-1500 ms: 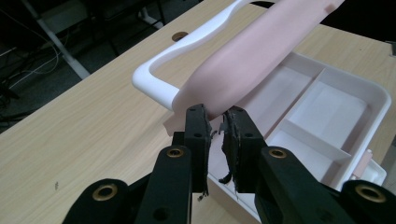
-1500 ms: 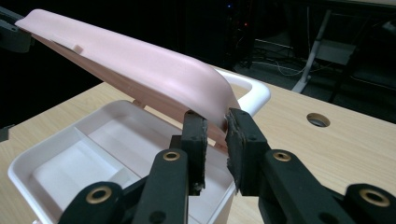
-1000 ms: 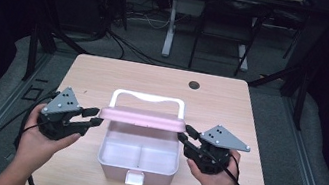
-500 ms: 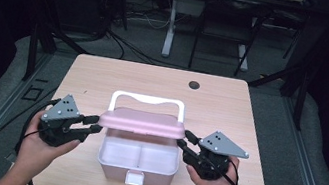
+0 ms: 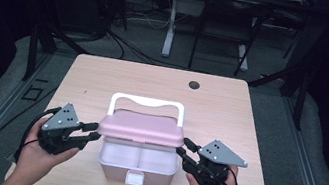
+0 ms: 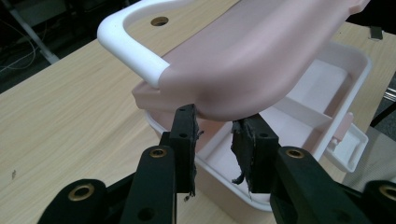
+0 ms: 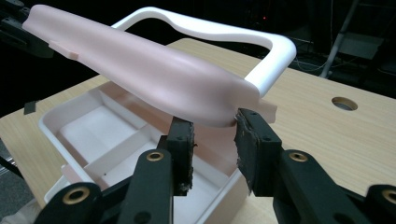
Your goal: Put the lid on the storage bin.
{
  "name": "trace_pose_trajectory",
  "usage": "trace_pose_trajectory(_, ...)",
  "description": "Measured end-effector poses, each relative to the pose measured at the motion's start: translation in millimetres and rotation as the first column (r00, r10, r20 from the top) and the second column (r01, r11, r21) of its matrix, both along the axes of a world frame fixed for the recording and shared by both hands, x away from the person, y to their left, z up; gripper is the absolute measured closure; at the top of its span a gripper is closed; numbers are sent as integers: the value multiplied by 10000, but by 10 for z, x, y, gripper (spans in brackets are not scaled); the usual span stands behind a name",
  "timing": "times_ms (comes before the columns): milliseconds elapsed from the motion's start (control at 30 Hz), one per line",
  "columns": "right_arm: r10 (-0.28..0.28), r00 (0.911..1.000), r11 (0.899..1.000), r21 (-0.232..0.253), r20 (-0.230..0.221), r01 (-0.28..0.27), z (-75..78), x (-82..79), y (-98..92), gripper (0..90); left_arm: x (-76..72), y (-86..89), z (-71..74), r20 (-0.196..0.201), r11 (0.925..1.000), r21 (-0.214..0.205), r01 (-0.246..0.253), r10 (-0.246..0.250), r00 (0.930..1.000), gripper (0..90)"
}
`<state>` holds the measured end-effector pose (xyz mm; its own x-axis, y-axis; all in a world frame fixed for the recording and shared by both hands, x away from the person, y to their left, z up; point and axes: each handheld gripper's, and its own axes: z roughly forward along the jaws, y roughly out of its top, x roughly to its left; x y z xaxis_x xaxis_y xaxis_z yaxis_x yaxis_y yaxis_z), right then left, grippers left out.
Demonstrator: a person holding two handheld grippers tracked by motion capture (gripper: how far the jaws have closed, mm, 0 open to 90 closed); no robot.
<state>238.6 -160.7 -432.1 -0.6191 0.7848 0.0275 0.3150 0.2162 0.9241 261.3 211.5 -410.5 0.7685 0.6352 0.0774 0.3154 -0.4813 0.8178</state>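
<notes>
Both hands low at the near table (image 5: pixel 104 77) edge, grippers pointing inward. Left gripper (image 5: pixel 88 131) and right gripper (image 5: pixel 185 148) each pinch 1 end of the pink lid (image 5: pixel 141 130) — held half-raised over the white 2-compartment box (image 5: pixel 136 165). No readable writing.

I'm looking down on a light wooden table (image 5: pixel 102 87) with a round cable hole (image 5: pixel 194 85) near its far edge. Around it lies grey carpet (image 5: pixel 327 170), with metal rails (image 5: pixel 309 152) running along both sides. The upper part of the frame is dark: black frame legs, tangled cables (image 5: pixel 124 45) on the floor, and a white pedestal leg (image 5: pixel 170 27) of another desk at top centre.
</notes>
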Motion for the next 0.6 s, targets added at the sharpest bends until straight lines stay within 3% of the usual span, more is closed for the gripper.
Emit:
trace_pose_trajectory(167, 137, 9998, 9999, 45, -109, -136, -53, -23, -22, 676, -33, 0, -64, -3, 10000, 77, -36, 36, 10000, 699)
trace_pose_trajectory(267, 267, 9986, 9994, 231, -465, -257, -91, -19, -56, 684, -39, -1, -99, -61, 9999, 148, -29, 30, 10000, 701)
trace_pose_trajectory(600, 436, 9983, 9987, 266, -389, -426, -212, -70, -95, 700, -61, 11, -215, -184, 10000, 87, -38, 40, 9998, 714)
